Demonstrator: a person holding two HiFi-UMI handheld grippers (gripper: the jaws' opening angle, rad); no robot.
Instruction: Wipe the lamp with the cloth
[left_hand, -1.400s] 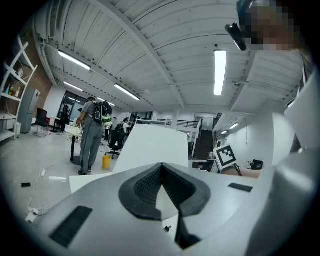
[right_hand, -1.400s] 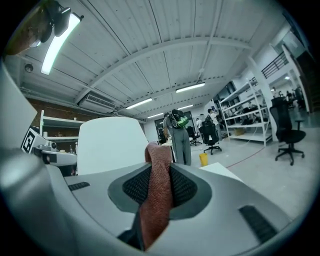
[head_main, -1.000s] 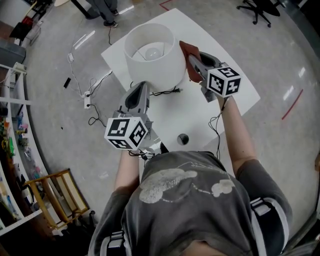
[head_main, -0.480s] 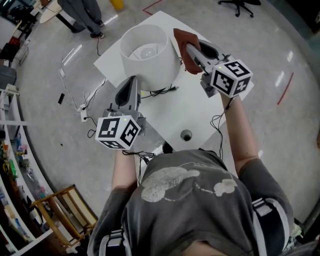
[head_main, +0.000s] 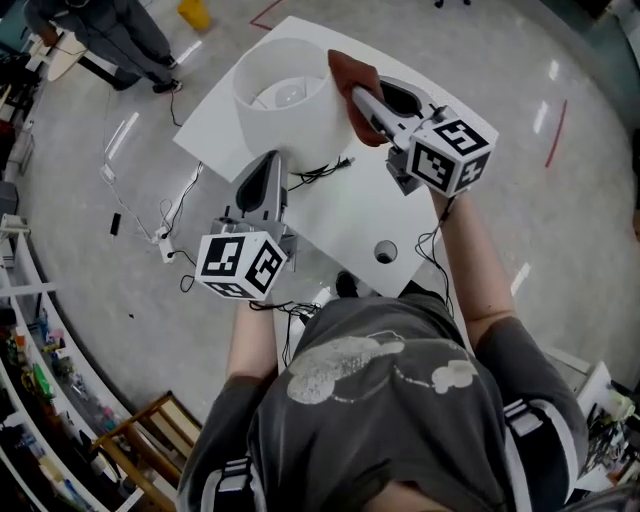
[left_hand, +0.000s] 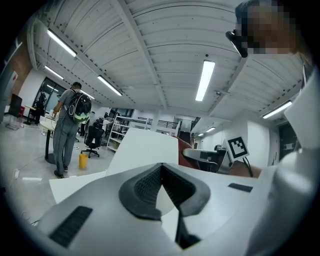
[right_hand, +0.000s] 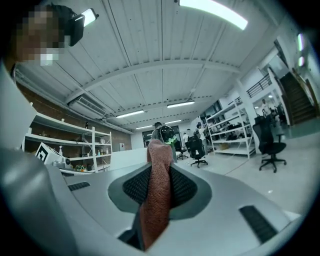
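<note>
The right gripper (head_main: 358, 100) is carrying the rust-red cloth (head_main: 346, 70) up onto the white lampshade (head_main: 285, 120) at its right rim, fingers pinching the cloth; the wiping is probably just getting under way; the left gripper (head_main: 271, 165), fingers pressed together on nothing, is waiting beside the shade's near side over the desk (head_main: 360, 215).

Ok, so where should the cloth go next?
Probably slide the right gripper down the side of the lampshade. It is shut on the cloth, which sits against the shade's top rim, so the wall below seems the next stroke.
</note>
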